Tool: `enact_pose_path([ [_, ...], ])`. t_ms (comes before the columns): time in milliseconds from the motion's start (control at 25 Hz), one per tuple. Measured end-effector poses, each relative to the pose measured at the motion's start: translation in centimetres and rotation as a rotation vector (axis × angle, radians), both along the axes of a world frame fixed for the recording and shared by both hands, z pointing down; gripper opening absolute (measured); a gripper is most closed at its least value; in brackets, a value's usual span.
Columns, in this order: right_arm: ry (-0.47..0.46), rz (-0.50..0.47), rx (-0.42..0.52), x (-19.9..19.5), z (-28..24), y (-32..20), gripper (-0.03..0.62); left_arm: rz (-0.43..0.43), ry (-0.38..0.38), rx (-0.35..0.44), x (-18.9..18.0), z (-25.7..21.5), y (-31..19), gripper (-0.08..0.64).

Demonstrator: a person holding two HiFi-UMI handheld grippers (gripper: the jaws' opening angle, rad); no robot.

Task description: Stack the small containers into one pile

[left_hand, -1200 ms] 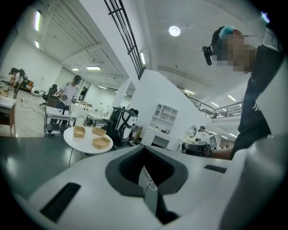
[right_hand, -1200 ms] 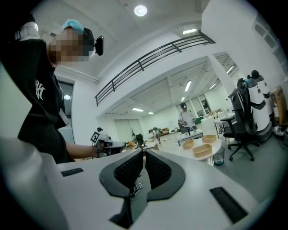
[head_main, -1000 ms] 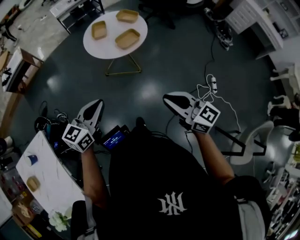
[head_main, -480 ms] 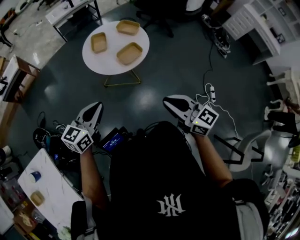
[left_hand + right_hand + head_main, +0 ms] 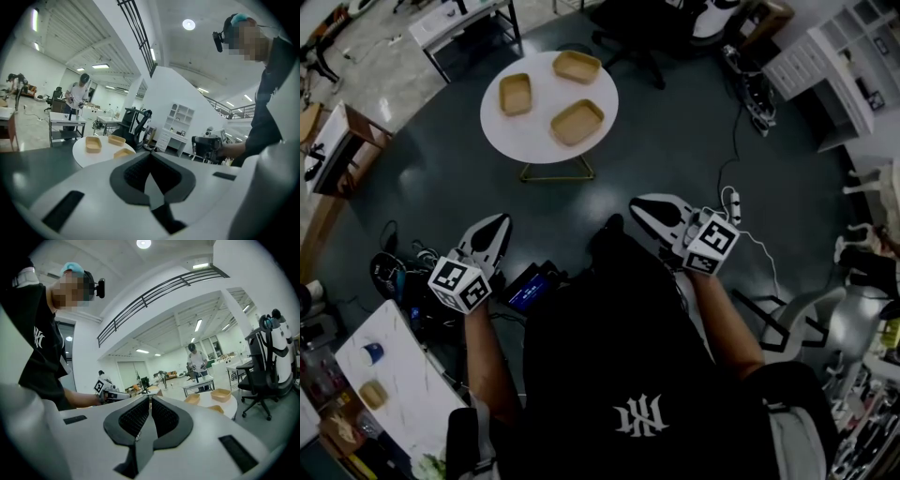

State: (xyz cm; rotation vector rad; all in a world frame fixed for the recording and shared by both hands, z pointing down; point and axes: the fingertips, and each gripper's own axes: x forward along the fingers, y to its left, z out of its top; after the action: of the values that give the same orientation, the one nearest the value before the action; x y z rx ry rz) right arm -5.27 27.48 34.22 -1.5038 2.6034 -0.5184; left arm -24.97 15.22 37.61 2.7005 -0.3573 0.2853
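Three shallow tan containers lie apart on a round white table (image 5: pixel 511 131) ahead of me: one on the left (image 5: pixel 516 94), one at the back (image 5: pixel 577 67), one nearest (image 5: pixel 577 122). Both grippers hang over the dark floor, well short of the table. My left gripper (image 5: pixel 497 223) is shut and empty; its view shows the containers (image 5: pixel 93 144) far beyond the closed jaws (image 5: pixel 150 154). My right gripper (image 5: pixel 639 203) is shut with nothing in it, and its view has the containers (image 5: pixel 221 394) off to the right.
A white side table (image 5: pixel 394 361) at lower left carries a blue cup (image 5: pixel 367 354) and another tan container (image 5: pixel 373 394). Cables and a power strip (image 5: pixel 733 199) lie on the floor at right. An office chair (image 5: pixel 628 33) stands behind the round table. A person (image 5: pixel 77 101) stands far off.
The round table with its containers has shifted right and slightly down in the head view as I walk toward it. Both grippers stay shut and have advanced with me.
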Motion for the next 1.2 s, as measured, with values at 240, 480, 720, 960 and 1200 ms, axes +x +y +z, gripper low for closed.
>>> enact_pose_path([
  [240,-0.044,-0.039,-0.010,2.3,0.7,-4.1,0.043,-0.044,-0.041,-0.009,1.4,0.2,-3.8,-0.002],
  [480,-0.072,-0.107,0.004,4.6,0.8,-10.8,0.044,-0.076,-0.089,0.005,3.4,-0.9,-8.4,-0.002],
  [720,-0.098,-0.200,-0.005,6.6,0.7,-17.2,0.044,-0.135,-0.137,0.015,5.4,-2.0,-13.4,-0.002],
  [960,-0.103,-0.280,-0.028,8.2,1.3,-22.7,0.044,-0.214,-0.168,-0.023,6.9,-1.7,-17.6,-0.002],
  [1200,-0.114,-0.294,-0.062,9.9,3.0,-27.0,0.044,-0.239,-0.234,-0.052,7.8,-0.5,-20.3,-0.002],
])
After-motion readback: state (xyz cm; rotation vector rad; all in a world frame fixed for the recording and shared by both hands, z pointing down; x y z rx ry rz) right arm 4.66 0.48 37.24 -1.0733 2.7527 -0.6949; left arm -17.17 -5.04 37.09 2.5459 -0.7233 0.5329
